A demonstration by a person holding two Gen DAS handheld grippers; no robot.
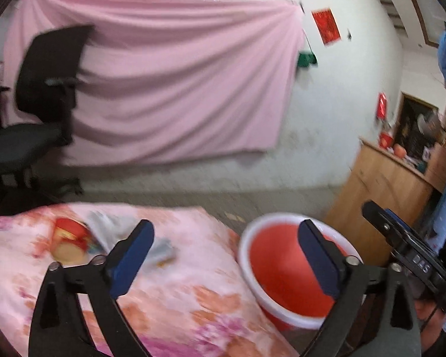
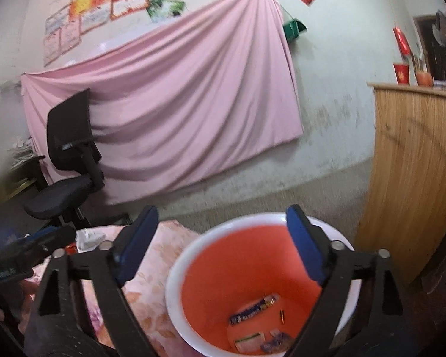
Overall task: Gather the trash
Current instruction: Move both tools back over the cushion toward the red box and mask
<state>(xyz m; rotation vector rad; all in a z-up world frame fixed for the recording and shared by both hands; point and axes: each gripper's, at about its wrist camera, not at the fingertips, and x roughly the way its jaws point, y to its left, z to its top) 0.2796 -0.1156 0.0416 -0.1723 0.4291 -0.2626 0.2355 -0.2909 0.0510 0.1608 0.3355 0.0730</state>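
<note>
Both the left gripper (image 1: 226, 255) and right gripper (image 2: 223, 244) are standing wide, empty. Next, the left should be reaching squarely for the red cup (image 1: 70, 239) on the surface (image 1: 193, 282), beside the bin (image 2: 175, 270).

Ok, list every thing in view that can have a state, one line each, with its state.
Left tongs: open, nothing between the pads.
Right tongs: open, empty, above the bucket.
Red plastic bucket with white rim: upright, uncovered, a few wrappers lying at the bottom.
Red cylindrical can: tipped on its side on the floral pink cloth.
Black office chair: unoccupied, beside the hanging pink sheet.
</note>
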